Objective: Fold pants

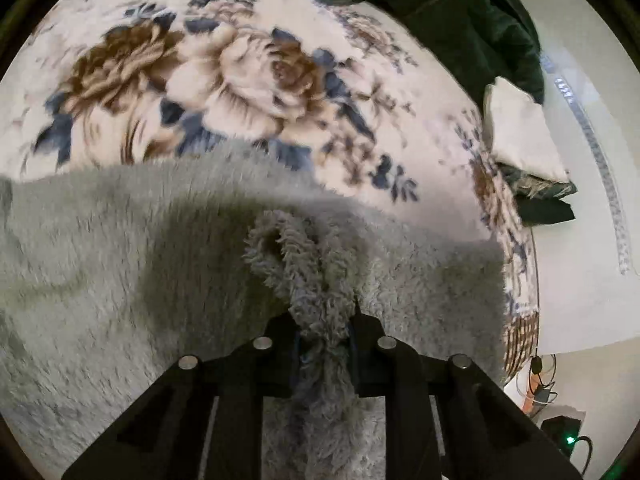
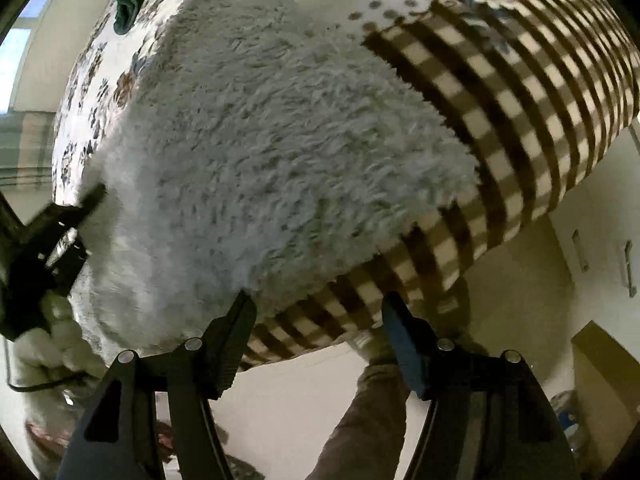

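Note:
The pants (image 1: 120, 240) are grey and fluffy and lie spread on a floral blanket. My left gripper (image 1: 322, 320) is shut on a bunched fold of the pants (image 1: 308, 264) and holds it up over the rest of the fabric. In the right wrist view the pants (image 2: 260, 140) cover the bed's near corner. My right gripper (image 2: 320, 308) is open and empty at the pants' near edge, above the bed's side. The left gripper (image 2: 60, 232) shows at that view's left edge, at the fabric.
The floral blanket (image 1: 260, 72) covers the bed; its border is brown check (image 2: 520, 100). A dark green garment (image 1: 460, 8) lies at the far corner beside a pale pillow (image 1: 520, 132). Cables and a device with a green light (image 1: 570, 438) lie on the floor. The person's leg (image 2: 368, 420) is below the right gripper.

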The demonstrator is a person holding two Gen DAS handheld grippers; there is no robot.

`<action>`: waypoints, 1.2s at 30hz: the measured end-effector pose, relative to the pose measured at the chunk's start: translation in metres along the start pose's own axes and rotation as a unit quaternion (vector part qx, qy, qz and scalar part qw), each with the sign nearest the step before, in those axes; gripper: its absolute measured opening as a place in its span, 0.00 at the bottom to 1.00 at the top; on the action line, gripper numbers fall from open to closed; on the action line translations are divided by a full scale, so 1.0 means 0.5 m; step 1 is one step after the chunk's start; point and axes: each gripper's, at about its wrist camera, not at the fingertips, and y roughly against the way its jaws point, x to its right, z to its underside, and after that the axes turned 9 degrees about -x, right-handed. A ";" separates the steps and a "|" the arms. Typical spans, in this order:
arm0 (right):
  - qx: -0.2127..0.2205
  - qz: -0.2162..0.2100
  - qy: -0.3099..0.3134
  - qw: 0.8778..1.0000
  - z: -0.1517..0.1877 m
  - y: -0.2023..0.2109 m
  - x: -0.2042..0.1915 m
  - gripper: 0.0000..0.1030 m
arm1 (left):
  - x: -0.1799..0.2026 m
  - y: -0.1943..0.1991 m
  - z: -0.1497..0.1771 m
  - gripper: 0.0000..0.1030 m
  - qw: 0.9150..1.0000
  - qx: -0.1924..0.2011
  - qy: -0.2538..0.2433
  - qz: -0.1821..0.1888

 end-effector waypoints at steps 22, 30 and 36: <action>0.071 0.136 0.172 0.973 0.003 0.035 -0.264 1.00 | -0.325 0.215 0.255 0.98 0.948 0.136 0.285 -0.045; 0.052 0.130 0.173 0.975 -0.030 -0.011 -0.345 1.00 | -0.529 0.197 0.240 0.92 0.883 0.207 0.420 0.014; 0.046 0.137 0.173 0.974 -0.046 -0.038 -0.383 1.00 | -0.581 0.187 0.180 0.27 0.889 0.234 0.393 0.022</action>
